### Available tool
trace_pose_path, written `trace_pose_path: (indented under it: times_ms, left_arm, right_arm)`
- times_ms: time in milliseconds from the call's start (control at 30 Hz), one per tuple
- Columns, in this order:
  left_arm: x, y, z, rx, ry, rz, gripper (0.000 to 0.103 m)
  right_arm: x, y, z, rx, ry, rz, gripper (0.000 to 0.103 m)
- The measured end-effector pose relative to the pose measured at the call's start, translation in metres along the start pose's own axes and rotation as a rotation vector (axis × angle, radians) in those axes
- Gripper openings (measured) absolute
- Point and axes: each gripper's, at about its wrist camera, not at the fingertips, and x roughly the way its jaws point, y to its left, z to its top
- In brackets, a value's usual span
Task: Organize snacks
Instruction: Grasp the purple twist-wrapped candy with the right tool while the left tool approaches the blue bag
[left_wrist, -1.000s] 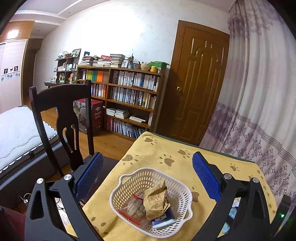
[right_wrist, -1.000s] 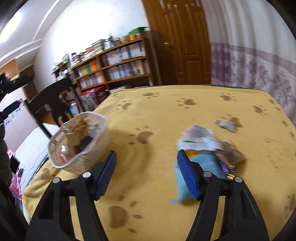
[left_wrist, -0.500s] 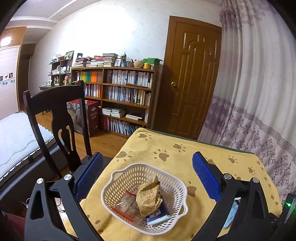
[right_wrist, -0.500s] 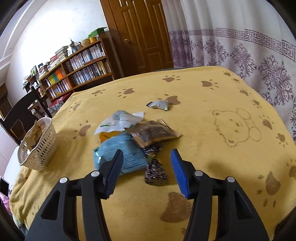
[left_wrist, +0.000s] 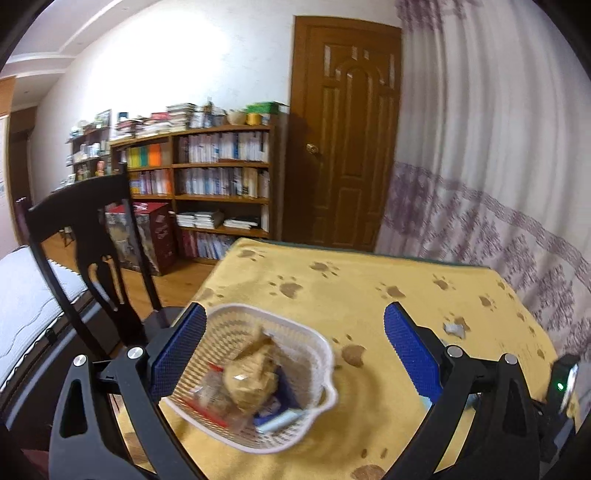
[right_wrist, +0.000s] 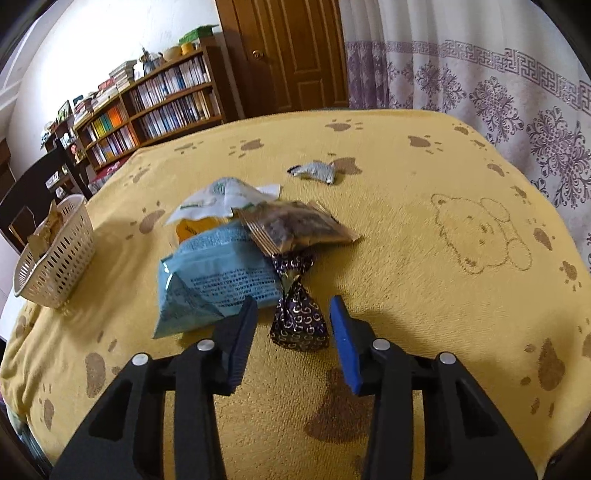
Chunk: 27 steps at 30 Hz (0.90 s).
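The right gripper (right_wrist: 293, 328), jaws parted and empty, straddles a dark purple patterned candy pouch (right_wrist: 298, 321) beside a light-blue snack bag (right_wrist: 218, 280). The left gripper (left_wrist: 293, 347) gapes empty above the white plastic basket (left_wrist: 314, 343).

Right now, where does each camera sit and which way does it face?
Left wrist: on the left hand-held gripper, looking along its two open fingers at the white basket on the yellow tablecloth, with bookshelf and door beyond.
Right wrist: on the right hand-held gripper, angled down at the snack pile; its open fingers flank the dark purple candy pouch, beside the blue packet.
Shared: basket, tablecloth, bookshelf, door, and the small silver wrapper.
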Motion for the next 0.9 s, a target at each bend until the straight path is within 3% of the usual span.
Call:
trace_pose_path:
  times_ms: [233, 900]
  left_arm:
    - [0.015, -0.037, -0.021, 0.101, 0.070, -0.068, 0.098]
    - [0.054, -0.098, -0.071, 0.235, 0.203, -0.105, 0.098]
  right_arm:
    - [0.004, 0.000, -0.003, -0.011, 0.022, -0.007, 0.031]
    - [-0.034, -0.019, -0.031, -0.035, 0.003, -0.021, 0.031]
